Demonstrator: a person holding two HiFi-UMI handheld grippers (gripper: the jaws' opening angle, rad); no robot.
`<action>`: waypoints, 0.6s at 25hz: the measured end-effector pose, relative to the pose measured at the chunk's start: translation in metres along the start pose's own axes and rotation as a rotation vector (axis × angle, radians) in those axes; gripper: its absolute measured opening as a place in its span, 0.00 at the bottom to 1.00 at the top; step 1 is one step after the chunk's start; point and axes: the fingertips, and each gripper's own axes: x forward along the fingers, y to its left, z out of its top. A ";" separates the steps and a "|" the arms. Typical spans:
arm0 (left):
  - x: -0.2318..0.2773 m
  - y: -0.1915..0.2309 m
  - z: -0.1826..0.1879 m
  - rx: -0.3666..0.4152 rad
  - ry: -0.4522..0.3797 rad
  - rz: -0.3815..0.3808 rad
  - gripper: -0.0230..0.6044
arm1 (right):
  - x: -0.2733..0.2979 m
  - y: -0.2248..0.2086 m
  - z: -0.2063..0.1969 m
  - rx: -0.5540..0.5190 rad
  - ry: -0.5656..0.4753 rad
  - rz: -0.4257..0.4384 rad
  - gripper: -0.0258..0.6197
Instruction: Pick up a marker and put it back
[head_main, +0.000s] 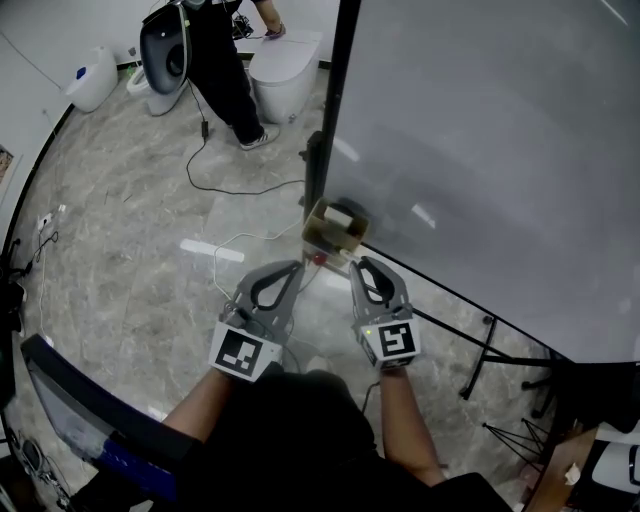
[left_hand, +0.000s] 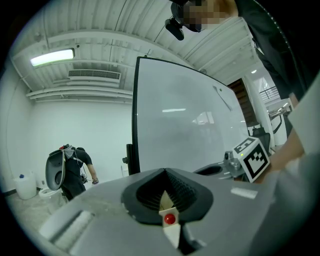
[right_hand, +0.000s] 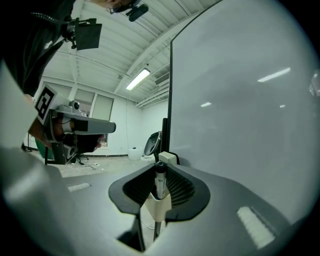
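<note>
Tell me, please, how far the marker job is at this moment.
Done: the marker is picked up; the right gripper is shut on its barrel. In hand: it stands upright at the cream holder beside the whiteboard; whether its tip is already inside, I cannot tell. Still to do: seat it in the holder, open the jaws and draw back.

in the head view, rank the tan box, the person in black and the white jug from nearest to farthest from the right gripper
1. tan box: just ahead of the right gripper, at the lower corner of the whiteboard.
2. person in black: across the floor, at the top centre.
3. white jug: farthest, at the top left by the wall.
</note>
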 end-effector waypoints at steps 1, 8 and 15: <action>0.000 0.000 0.000 0.001 0.000 0.000 0.04 | 0.001 0.001 -0.001 -0.006 0.005 0.004 0.15; 0.000 0.001 0.001 0.003 0.001 0.012 0.04 | 0.009 0.004 -0.013 -0.016 0.037 0.019 0.15; -0.001 0.001 0.000 -0.001 0.005 0.024 0.04 | 0.012 0.003 -0.018 -0.011 0.040 0.029 0.15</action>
